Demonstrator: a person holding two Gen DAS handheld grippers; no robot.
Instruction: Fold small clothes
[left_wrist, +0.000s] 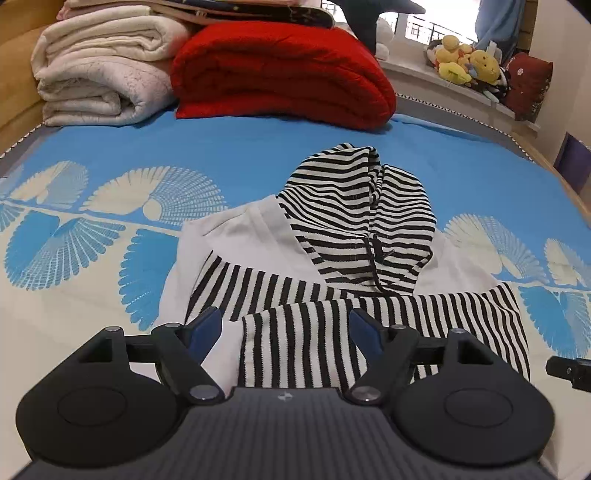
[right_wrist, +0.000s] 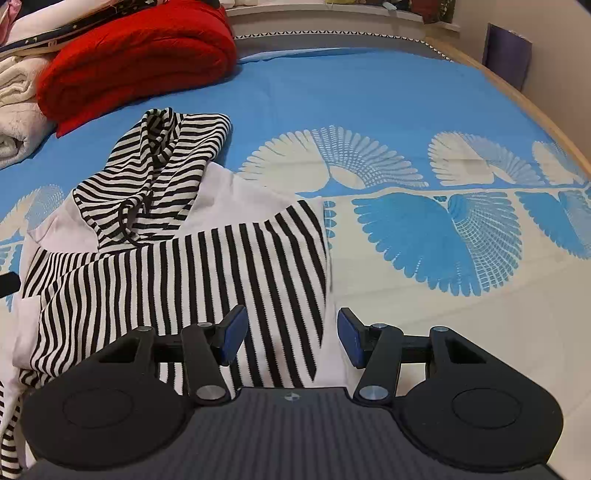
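A small black-and-white striped hooded top (left_wrist: 332, 266) lies on the bed, hood away from me, both striped sleeves folded across its white body. My left gripper (left_wrist: 286, 330) is open just above the near left part of the garment, over a folded sleeve, holding nothing. In the right wrist view the same hooded top (right_wrist: 177, 266) lies left of centre. My right gripper (right_wrist: 291, 338) is open over the top's near right edge and holds nothing. A black part of the right gripper (left_wrist: 570, 371) shows at the right edge of the left wrist view.
The bed cover (left_wrist: 229, 151) is blue and cream with fan patterns. A folded red blanket (left_wrist: 280, 74) and cream blankets (left_wrist: 99, 74) are stacked at the far side. Plush toys (left_wrist: 469, 61) sit on a sill at the back right. The bed's wooden edge (right_wrist: 546, 122) runs along the right.
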